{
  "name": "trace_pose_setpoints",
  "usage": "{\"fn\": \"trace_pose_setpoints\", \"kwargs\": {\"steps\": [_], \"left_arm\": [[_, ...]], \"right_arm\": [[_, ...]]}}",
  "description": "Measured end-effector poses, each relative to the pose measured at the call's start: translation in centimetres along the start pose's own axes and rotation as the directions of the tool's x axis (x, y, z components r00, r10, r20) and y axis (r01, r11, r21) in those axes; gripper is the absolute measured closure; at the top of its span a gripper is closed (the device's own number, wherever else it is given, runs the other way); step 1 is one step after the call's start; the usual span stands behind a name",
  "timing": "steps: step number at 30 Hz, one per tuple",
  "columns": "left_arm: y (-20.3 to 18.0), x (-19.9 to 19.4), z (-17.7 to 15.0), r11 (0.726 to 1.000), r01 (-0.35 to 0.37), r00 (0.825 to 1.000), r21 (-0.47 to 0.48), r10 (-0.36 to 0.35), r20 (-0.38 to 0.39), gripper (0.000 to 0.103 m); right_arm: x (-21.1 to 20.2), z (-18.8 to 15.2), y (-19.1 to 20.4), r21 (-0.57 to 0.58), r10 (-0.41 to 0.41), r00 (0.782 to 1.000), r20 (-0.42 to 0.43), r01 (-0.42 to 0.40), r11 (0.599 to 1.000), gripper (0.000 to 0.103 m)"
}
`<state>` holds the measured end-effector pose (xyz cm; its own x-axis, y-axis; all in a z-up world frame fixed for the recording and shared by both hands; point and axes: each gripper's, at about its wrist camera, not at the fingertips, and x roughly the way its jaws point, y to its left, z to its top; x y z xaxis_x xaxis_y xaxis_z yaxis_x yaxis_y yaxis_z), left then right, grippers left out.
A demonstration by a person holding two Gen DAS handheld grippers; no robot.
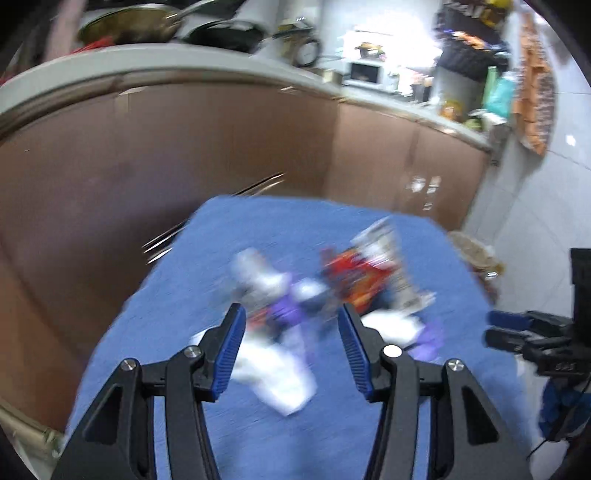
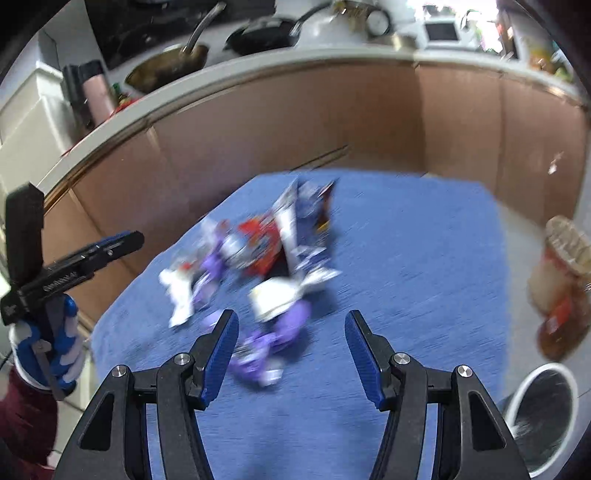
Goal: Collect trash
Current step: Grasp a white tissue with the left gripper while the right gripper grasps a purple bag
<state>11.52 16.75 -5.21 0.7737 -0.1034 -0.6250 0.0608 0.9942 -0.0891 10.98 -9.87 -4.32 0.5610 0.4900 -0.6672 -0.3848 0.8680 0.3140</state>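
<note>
A heap of trash lies on a blue cloth (image 1: 369, 221) (image 2: 406, 240): a red and orange wrapper (image 1: 354, 273) (image 2: 262, 243), purple wrappers (image 1: 284, 308) (image 2: 258, 350) and crumpled white paper (image 1: 273, 369) (image 2: 273, 295). Both views are blurred by motion. My left gripper (image 1: 291, 314) is open and empty, just above the near purple and white pieces. My right gripper (image 2: 291, 319) is open and empty, above the near purple wrapper. Each gripper shows in the other's view, the right at the edge (image 1: 517, 332), the left at the left (image 2: 92, 251).
Brown cabinet fronts (image 1: 184, 147) (image 2: 295, 122) under a white counter stand behind the cloth. Pans (image 1: 133, 26) (image 2: 166, 66) sit on the counter. A white-rimmed bin (image 2: 543, 413) stands at the lower right, and a jar (image 2: 561, 288) beside the cloth.
</note>
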Motion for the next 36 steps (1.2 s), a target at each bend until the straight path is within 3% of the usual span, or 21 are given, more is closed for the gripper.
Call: {"fn": "trace_pose_setpoints", "kwargs": {"steps": [5,12,17,19,21,23,24,26,30,36], "left_arm": [[5.4,-0.4,-3.4,0.997,-0.056,0.996,-0.054,0.052,-0.069,0.043],[4.1,3.4,-3.6,0.991,0.041,0.987,-0.124,-0.059,-0.15,0.039],[2.6,7.4,-2.6,0.989,0.048,0.978,-0.141,-0.075,-0.193,0.039],[1.8,8.7,-2.7,0.991,0.015,0.975,-0.131,-0.043,-0.219,0.039],[1.6,9.5,-2.9,0.99,0.002,0.97,-0.141,-0.036,-0.24,0.042],[1.5,9.6,-3.3,0.988,0.006,0.968,-0.152,-0.044,-0.247,0.066],[1.5,9.5,-3.5,0.989,-0.003,0.968,-0.148,-0.034,-0.248,0.07],[1.5,9.2,-3.7,0.988,0.001,0.967,-0.154,-0.04,-0.251,0.091],[1.7,7.9,-4.3,0.985,0.015,0.97,-0.173,-0.056,-0.238,0.096],[0.9,3.6,-4.4,0.986,0.044,0.981,-0.164,-0.073,-0.178,0.097]], "right_arm": [[3.0,-1.2,1.9,-0.027,0.029,0.996,-0.082,-0.032,0.999,0.045],[6.2,-2.0,1.6,0.01,0.059,0.986,-0.157,-0.059,0.998,0.042],[7.3,-1.9,1.5,-0.002,0.05,0.983,-0.176,-0.051,0.999,0.042],[7.6,-1.8,1.4,-0.007,0.047,0.982,-0.18,-0.049,0.999,0.042],[8.0,-1.7,1.2,-0.007,0.047,0.982,-0.185,-0.049,0.999,0.042],[8.3,-1.6,1.1,-0.006,0.048,0.981,-0.19,-0.05,0.999,0.045],[8.5,-1.6,1.1,-0.008,0.051,0.98,-0.193,-0.053,0.999,0.053],[8.9,-1.7,1.0,-0.005,0.063,0.978,-0.2,-0.065,0.998,0.059],[8.7,-1.7,1.2,-0.011,0.072,0.979,-0.19,-0.075,0.997,0.07],[6.0,-1.8,2.0,-0.042,0.058,0.986,-0.154,-0.065,0.997,0.073]]}}
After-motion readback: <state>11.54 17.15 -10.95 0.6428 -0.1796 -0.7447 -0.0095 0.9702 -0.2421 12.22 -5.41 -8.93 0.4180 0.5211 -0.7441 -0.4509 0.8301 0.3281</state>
